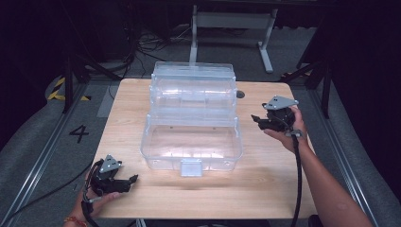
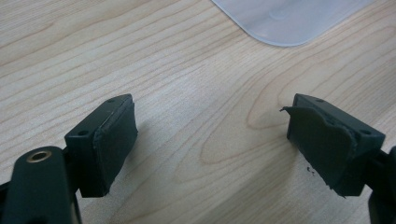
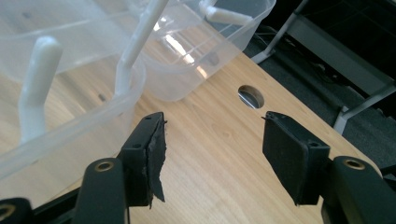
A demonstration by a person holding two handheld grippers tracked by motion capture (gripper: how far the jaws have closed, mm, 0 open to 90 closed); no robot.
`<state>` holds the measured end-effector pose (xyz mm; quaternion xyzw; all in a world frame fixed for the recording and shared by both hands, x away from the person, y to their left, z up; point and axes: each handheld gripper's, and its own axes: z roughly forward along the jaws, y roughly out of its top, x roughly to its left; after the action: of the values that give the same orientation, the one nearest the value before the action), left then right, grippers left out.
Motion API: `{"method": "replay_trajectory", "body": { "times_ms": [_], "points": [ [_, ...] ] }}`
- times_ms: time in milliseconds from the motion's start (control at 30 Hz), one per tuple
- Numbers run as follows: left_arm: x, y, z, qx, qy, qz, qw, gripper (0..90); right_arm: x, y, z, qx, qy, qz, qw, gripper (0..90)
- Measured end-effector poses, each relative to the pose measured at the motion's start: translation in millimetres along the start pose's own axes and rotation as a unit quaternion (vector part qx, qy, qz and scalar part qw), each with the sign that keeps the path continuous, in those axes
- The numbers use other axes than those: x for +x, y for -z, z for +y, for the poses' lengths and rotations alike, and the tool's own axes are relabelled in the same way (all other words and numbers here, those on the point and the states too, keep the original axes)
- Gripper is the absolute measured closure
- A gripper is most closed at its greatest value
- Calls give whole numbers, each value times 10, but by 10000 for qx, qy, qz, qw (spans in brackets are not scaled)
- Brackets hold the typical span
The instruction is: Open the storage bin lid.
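A clear plastic box [image 1: 191, 120] stands opened out in tiers at the middle of the wooden table [image 1: 265, 184], with its latch facing six o'clock. The left gripper [image 1: 134, 178] sits released and empty at about seven o'clock of the box, just above the tabletop. The right gripper [image 1: 254, 118] is held at three o'clock, jaws spread and empty, pointing toward the box.

Bright tabletop, dark surroundings, soft focus.

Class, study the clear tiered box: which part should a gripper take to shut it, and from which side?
Probably the raised top tier of the clear box, taken at its right end by the right gripper, whose jaws stand open beside it; its thin plastic wall fits between them.
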<state>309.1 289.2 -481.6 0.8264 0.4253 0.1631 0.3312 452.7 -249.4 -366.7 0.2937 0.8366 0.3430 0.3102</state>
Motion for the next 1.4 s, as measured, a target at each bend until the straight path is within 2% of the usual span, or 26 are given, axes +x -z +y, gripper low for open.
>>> {"method": "replay_trajectory", "body": {
  "times_ms": [133,200,567,733,833,933,1100,1133,1267,1400],
  "points": [
    [2,1,0,9,-11,-1,10000,164,31,45,-81,67,-63,104,9999,390],
    [1,0,0,0,-4,-1,10000,164,51,71,-122,53,7,10,10000,389],
    [0,0,0,0,-1,-1,10000,164,156,157,-358,125,-2,91,9999,384],
    [3,1,1,3,-19,11,10000,163,234,180,-475,212,149,115,9996,377],
    [-1,-1,0,-3,7,4,10000,163,287,198,-548,241,111,151,9995,368],
    [0,0,0,-2,5,4,10000,163,330,209,-604,315,197,147,9992,343],
    [-1,-1,0,-3,8,4,10000,163,387,246,-715,266,171,204,9993,314],
    [2,1,0,8,-7,3,10000,163,395,250,-740,267,91,251,9993,305],
    [0,-1,0,-2,8,0,10000,163,422,275,-811,217,95,163,9996,305],
    [3,0,0,1,-7,-8,10000,162,471,321,-979,133,-87,208,9997,288]
  ]
}}
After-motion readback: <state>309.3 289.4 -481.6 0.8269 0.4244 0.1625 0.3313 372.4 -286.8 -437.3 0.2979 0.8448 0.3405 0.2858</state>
